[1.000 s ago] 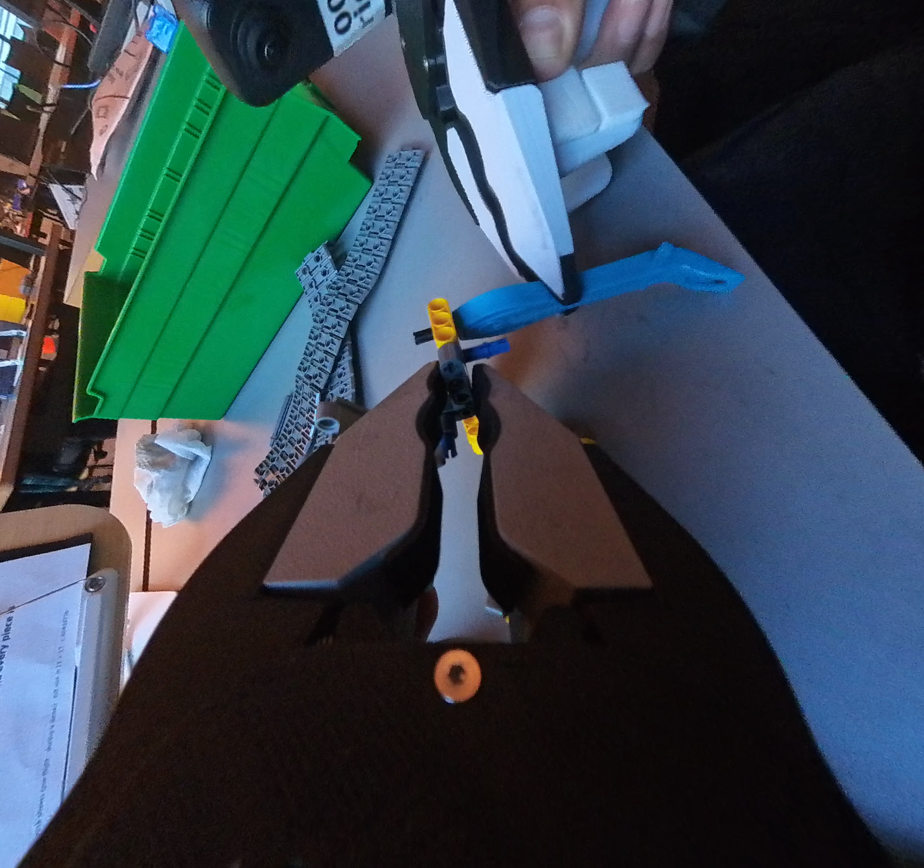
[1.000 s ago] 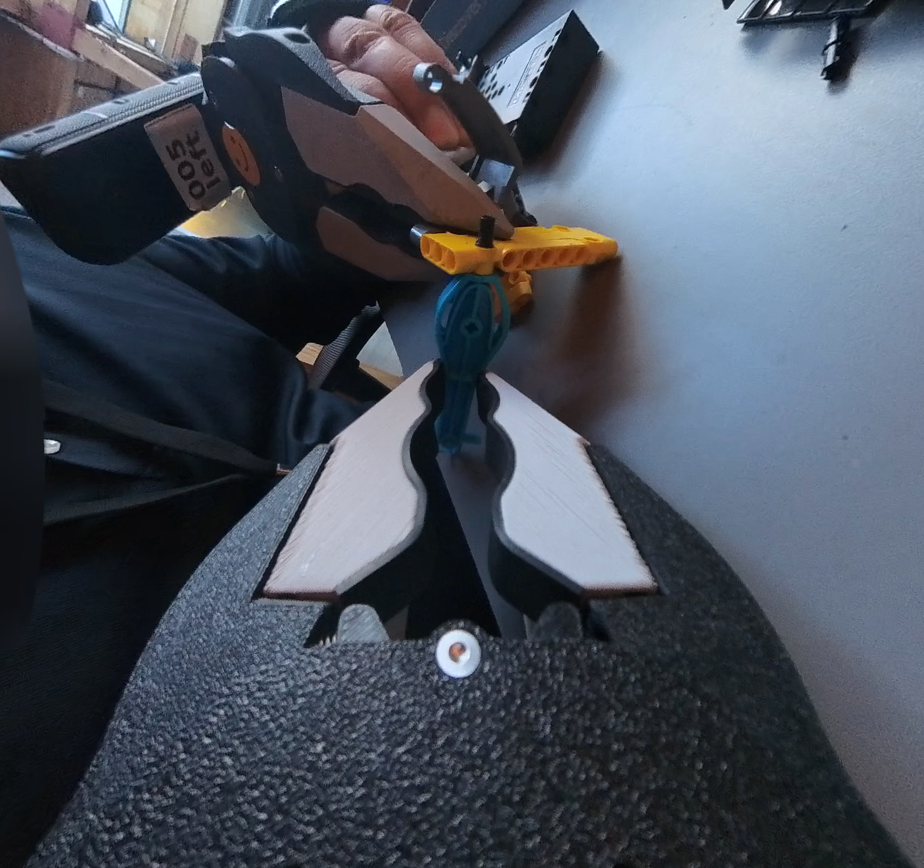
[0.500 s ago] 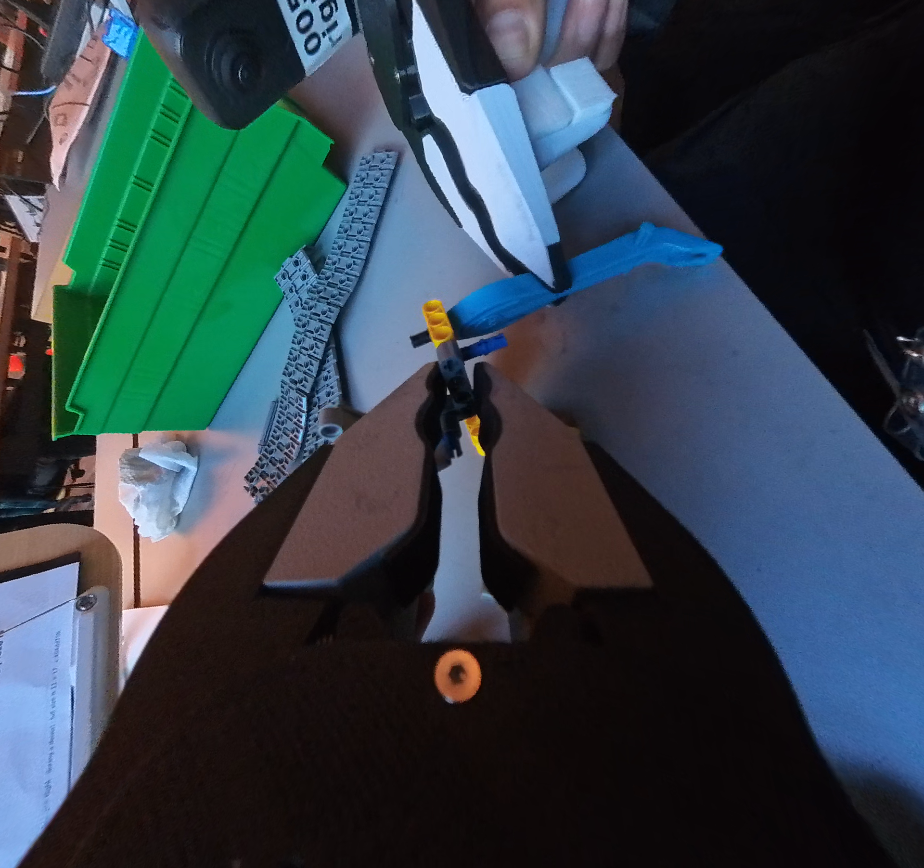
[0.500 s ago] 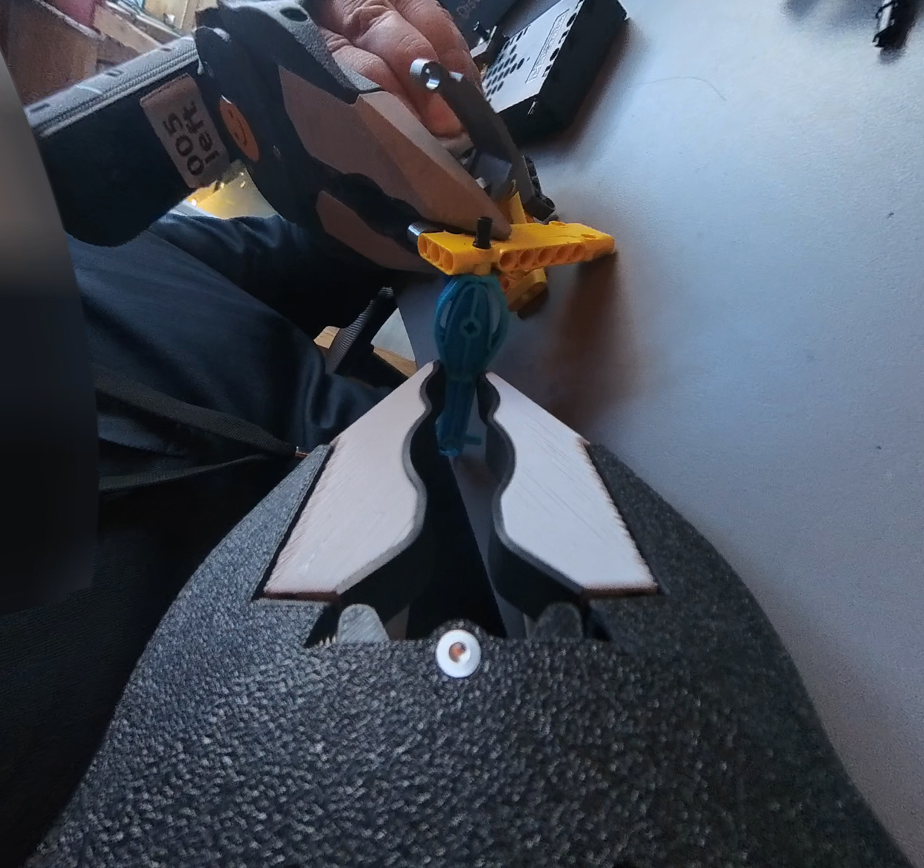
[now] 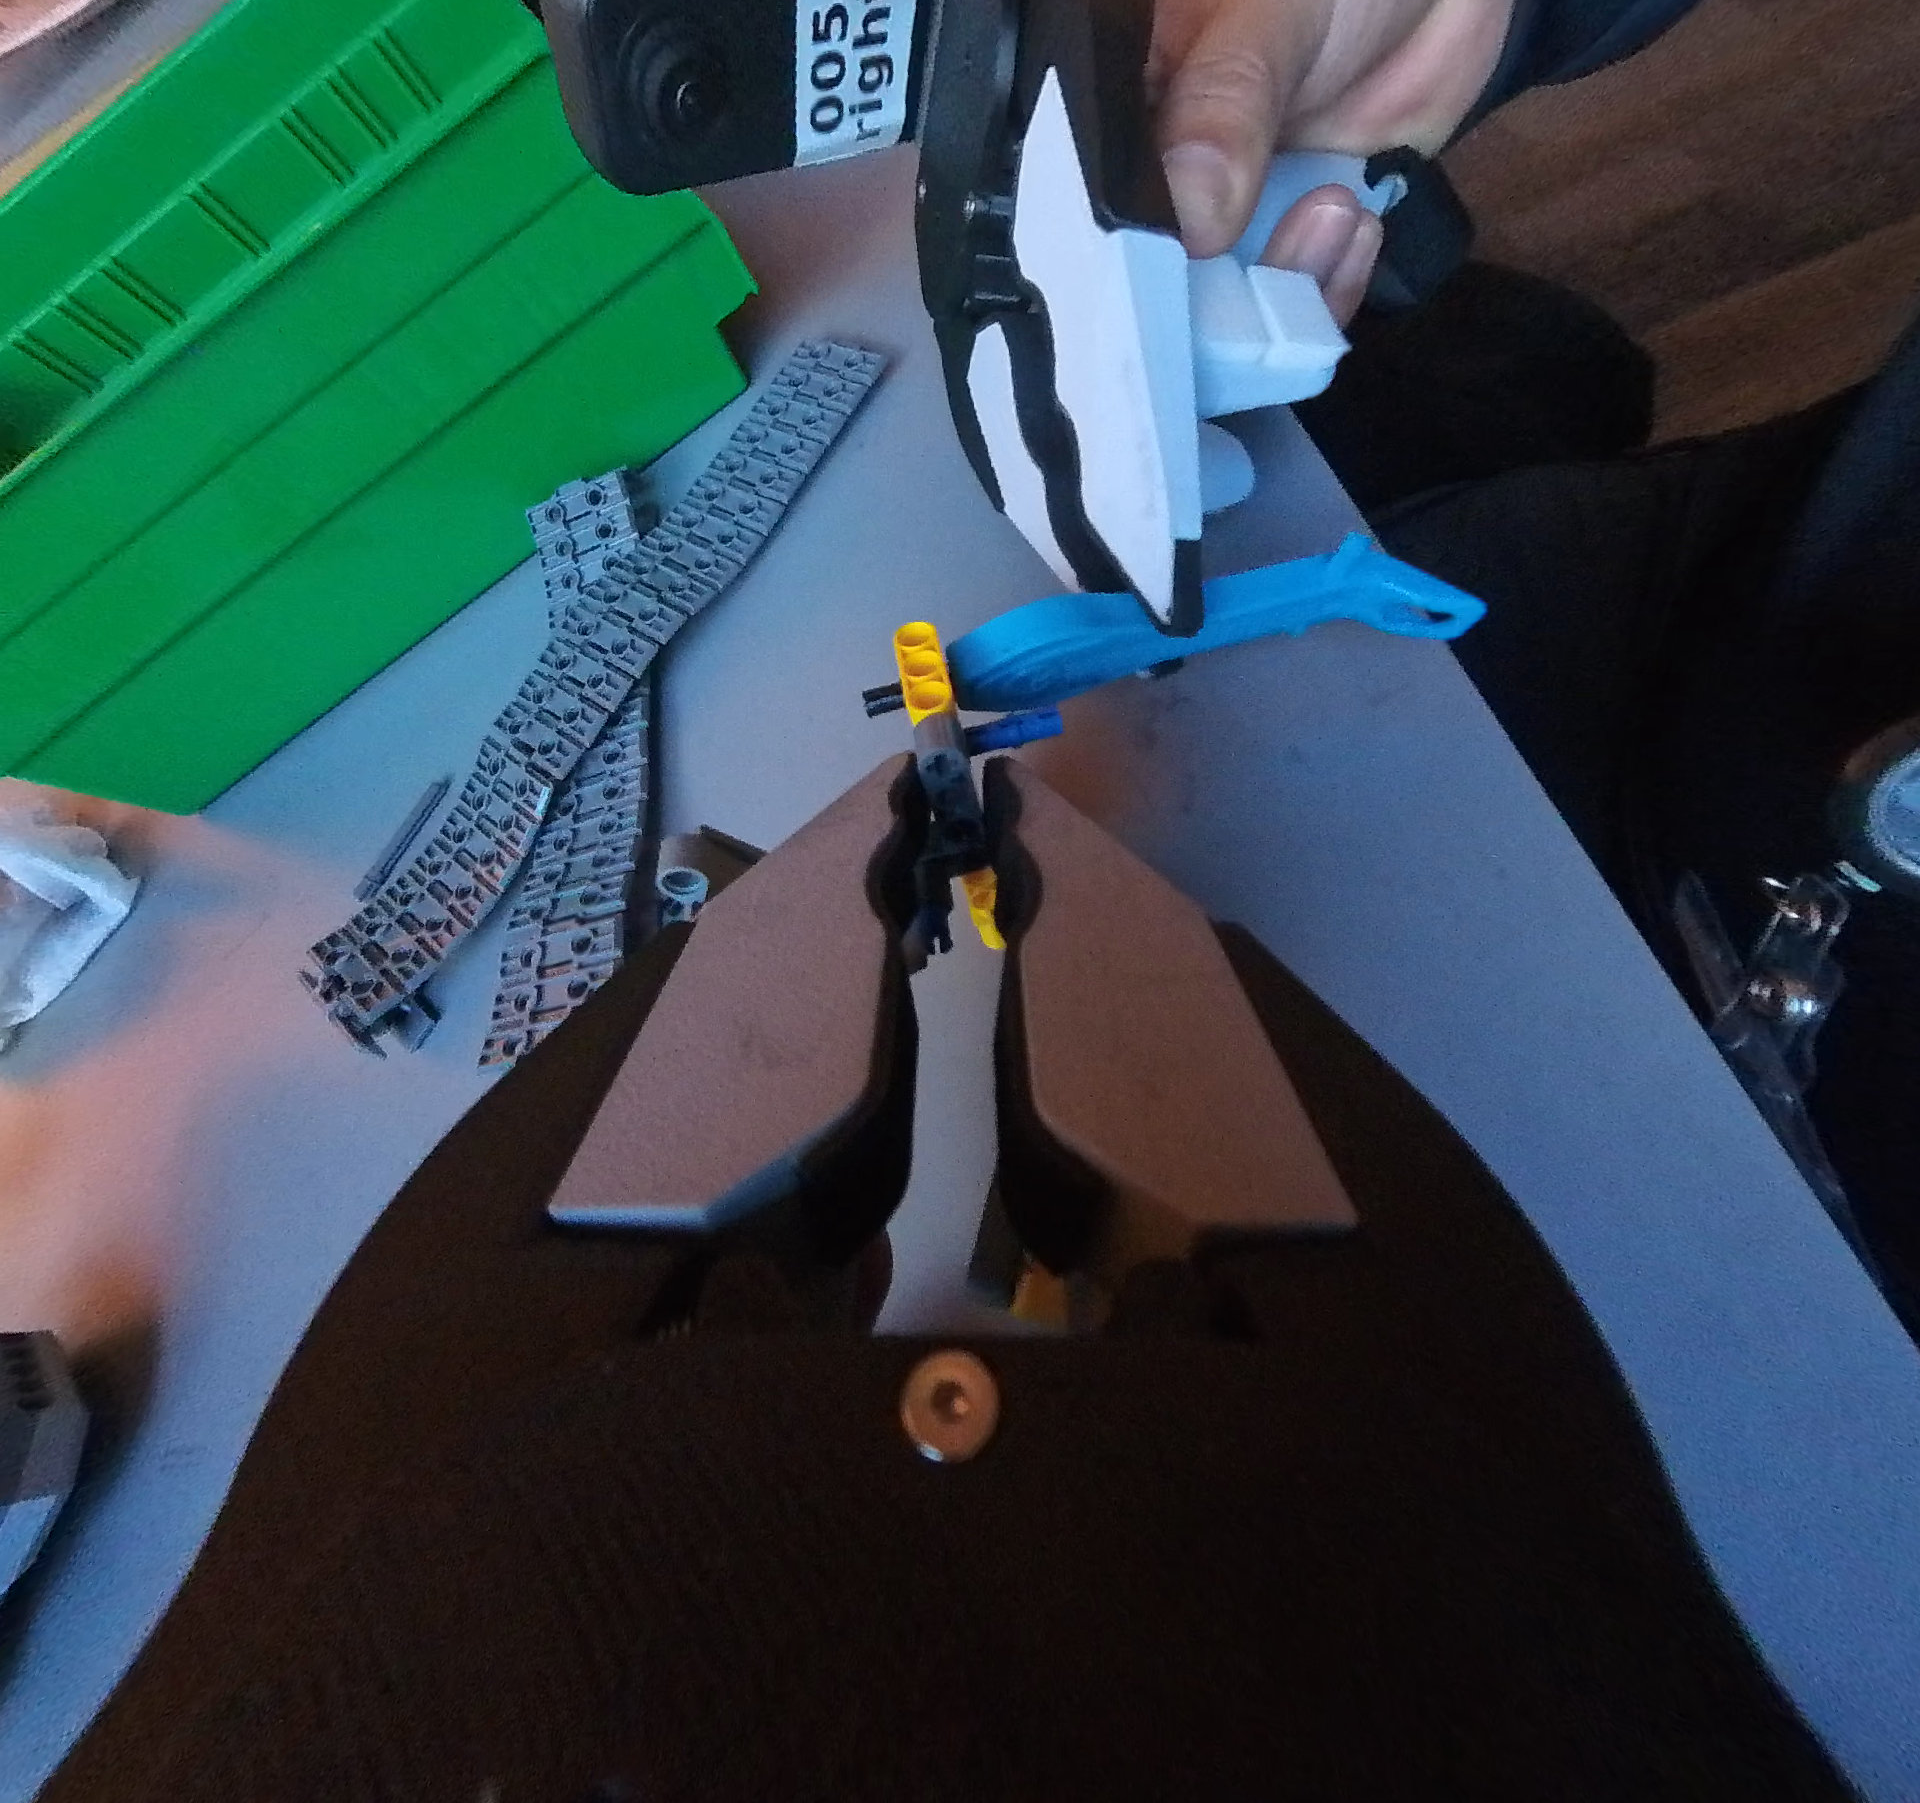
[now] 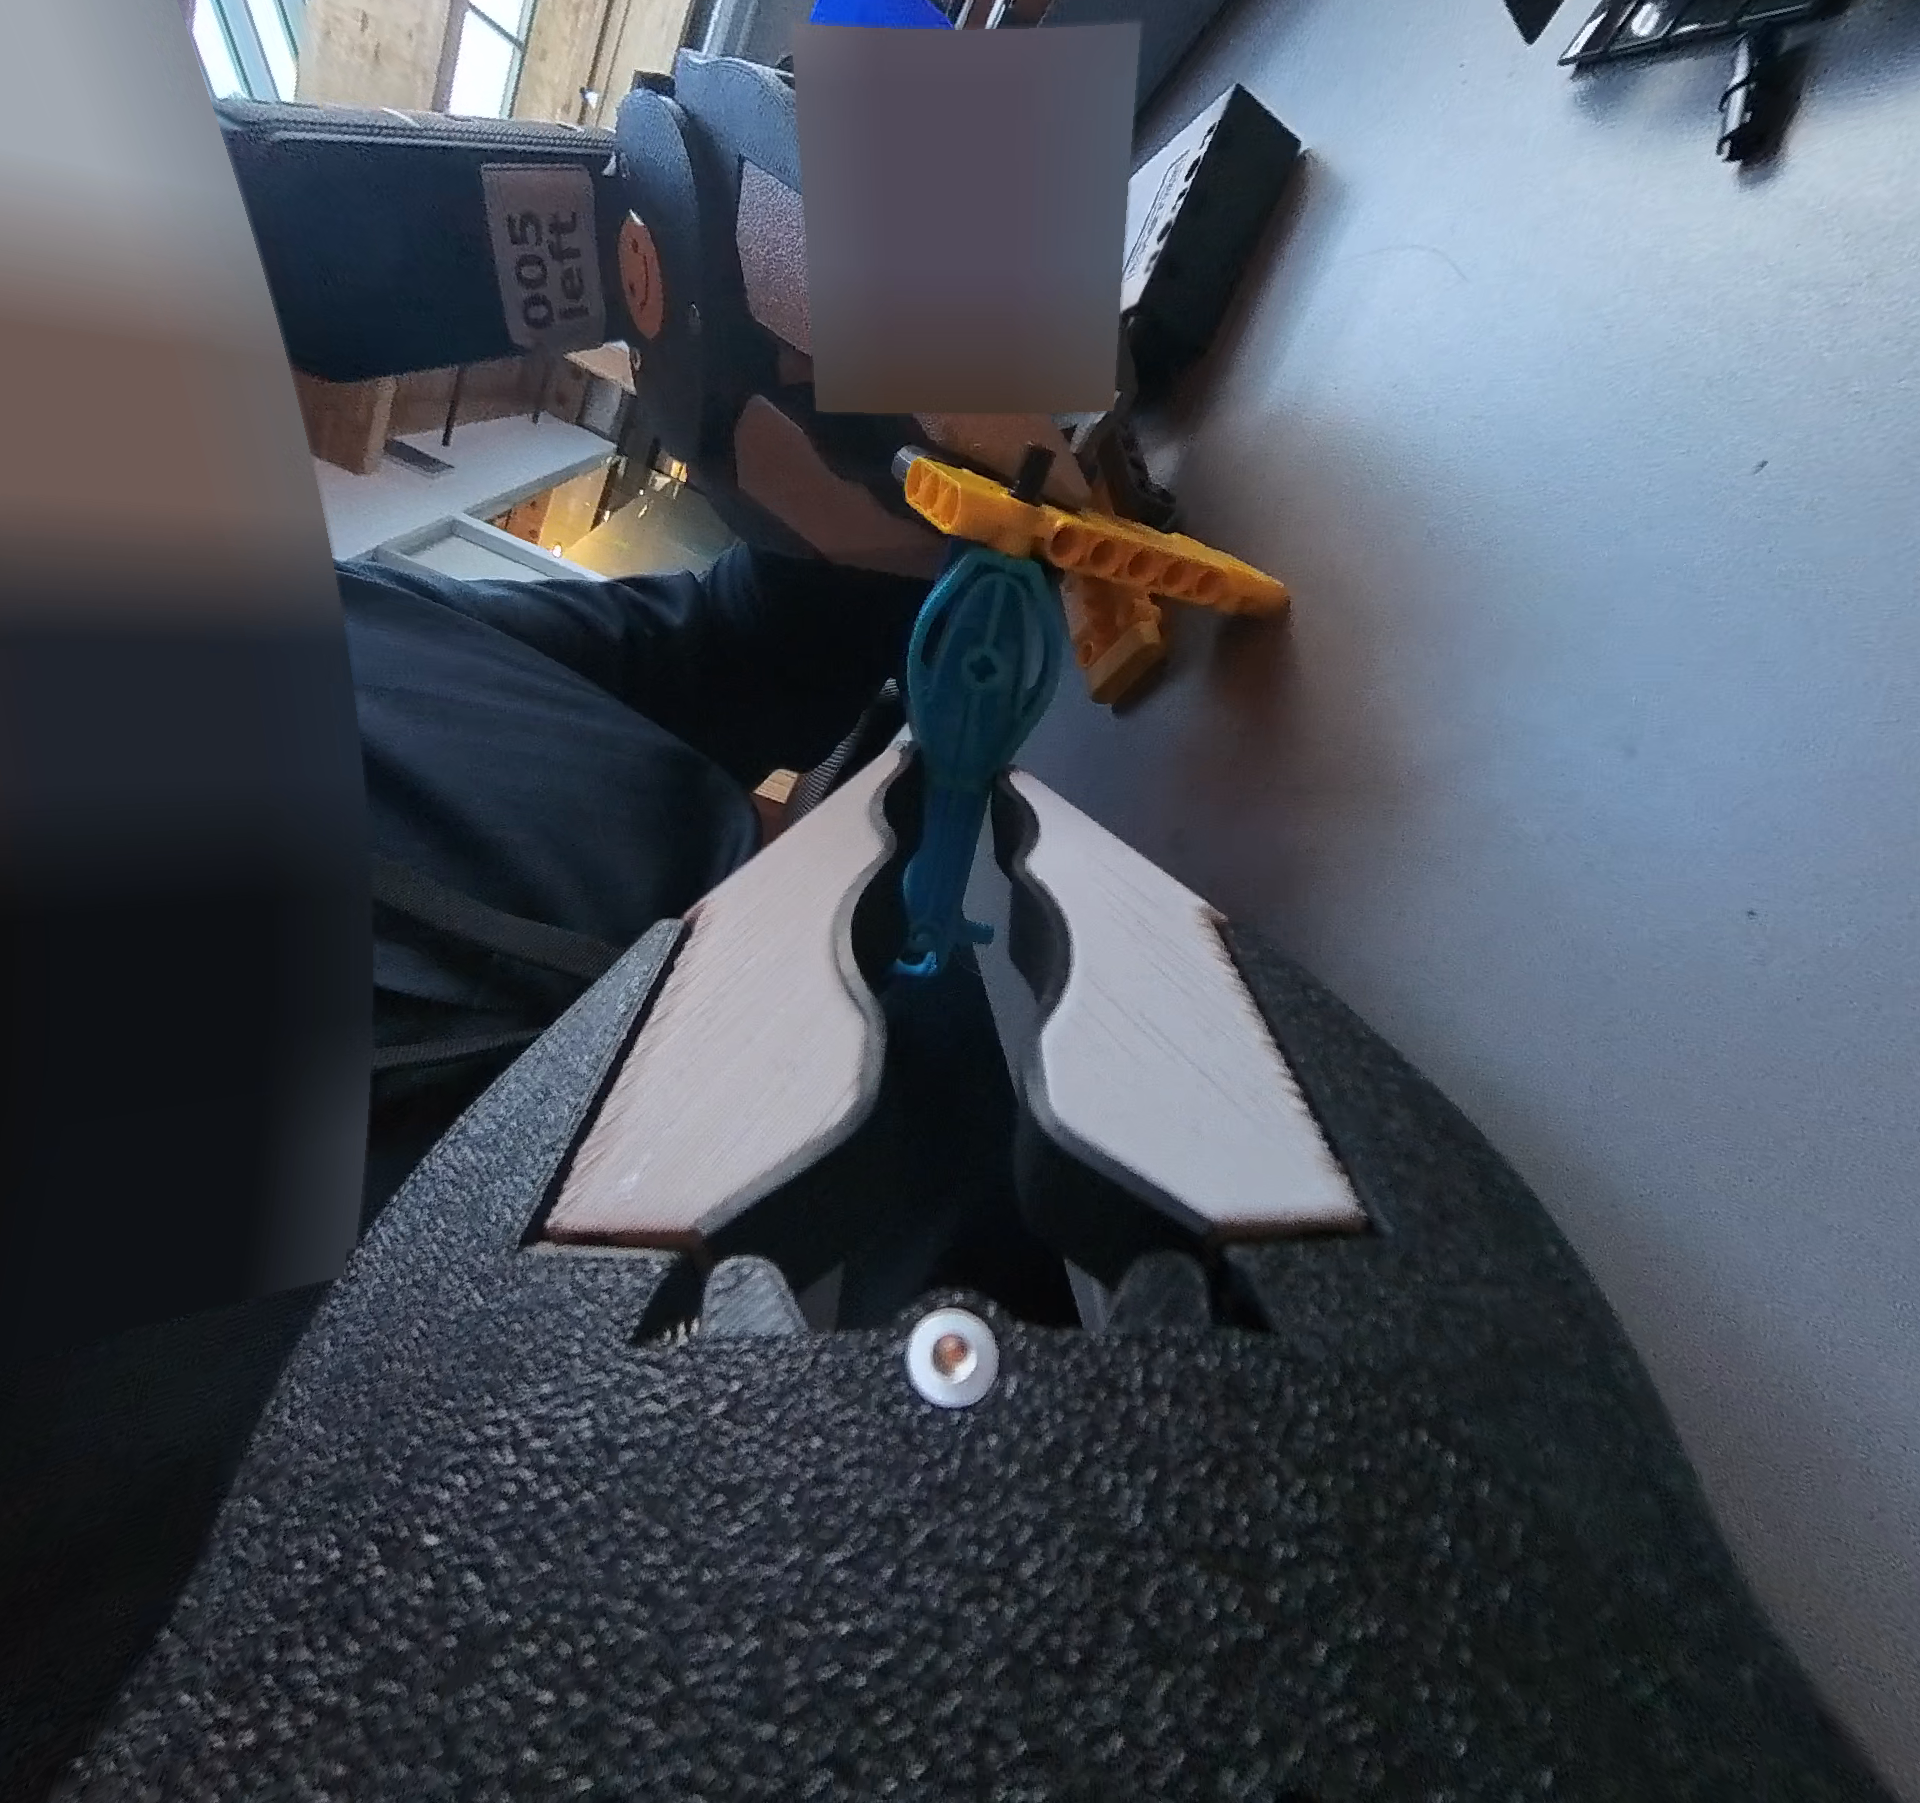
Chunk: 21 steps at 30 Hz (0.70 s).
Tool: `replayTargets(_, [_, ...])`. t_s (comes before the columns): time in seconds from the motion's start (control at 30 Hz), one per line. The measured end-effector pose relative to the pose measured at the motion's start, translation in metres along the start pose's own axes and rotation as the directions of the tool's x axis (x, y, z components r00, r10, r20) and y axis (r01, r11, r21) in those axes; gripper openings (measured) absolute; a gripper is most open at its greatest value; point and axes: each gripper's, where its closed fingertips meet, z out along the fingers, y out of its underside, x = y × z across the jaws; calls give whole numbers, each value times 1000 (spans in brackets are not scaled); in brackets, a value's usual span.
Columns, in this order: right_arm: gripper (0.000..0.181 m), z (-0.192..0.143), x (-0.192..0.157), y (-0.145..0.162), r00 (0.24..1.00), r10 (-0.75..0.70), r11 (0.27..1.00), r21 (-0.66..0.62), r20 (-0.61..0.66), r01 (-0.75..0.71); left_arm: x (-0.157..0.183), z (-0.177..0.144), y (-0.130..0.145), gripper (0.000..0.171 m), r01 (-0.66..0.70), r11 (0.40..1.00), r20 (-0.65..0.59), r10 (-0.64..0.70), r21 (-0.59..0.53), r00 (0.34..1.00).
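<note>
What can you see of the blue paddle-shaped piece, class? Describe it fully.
The blue piece looks like moulded plastic: a broad, ribbed oval blade narrowing to a slim handle with a small loop at its end. The right gripper is shut on the handle, holding it off the grey table. Its blade tip meets the yellow holed beam, which is held in the left gripper.

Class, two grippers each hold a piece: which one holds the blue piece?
The right gripper clamps the blue paddle-shaped piece. The left gripper grips the yellow-and-black beam assembly instead.
</note>
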Motion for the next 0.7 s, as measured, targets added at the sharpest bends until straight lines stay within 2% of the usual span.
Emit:
replayTargets(0.2, [8, 3, 4, 0, 998, -27, 1000, 2, -63, 27, -1, -1, 2, 8, -81, 997, 82, 81, -15, 993])
replayTargets(0.3, [8, 3, 11, 0, 969, -122, 992, -44, -214, 115, -5, 0, 5, 9, -170, 984, 154, 177, -59, 972])
replayTargets(0.43, [9, -4, 24, -12, 798, -370, 929, -199, -476, 312, -17, 1, 10, 8, -108, 985, 221, 137, -138, 966])
replayTargets(0.53, [7, -14, 31, -23, 579, -531, 846, -348, -619, 404, -24, 1, 11, 9, -83, 976, 285, 140, -202, 948])
replayTargets(0.63, [7, -22, 34, -32, 340, -651, 745, -485, -679, 457, -31, 0, 6, 9, -86, 975, 348, 154, -203, 925])
replayTargets(0.67, [7, -21, 34, -32, 330, -653, 740, -482, -682, 469, -31, -1, 5, 9, -88, 976, 357, 156, -198, 921])
replayTargets(0.7, [7, -18, 31, -31, 416, -609, 779, -411, -676, 473, -30, -3, 3, 9, -95, 979, 363, 155, -179, 919])
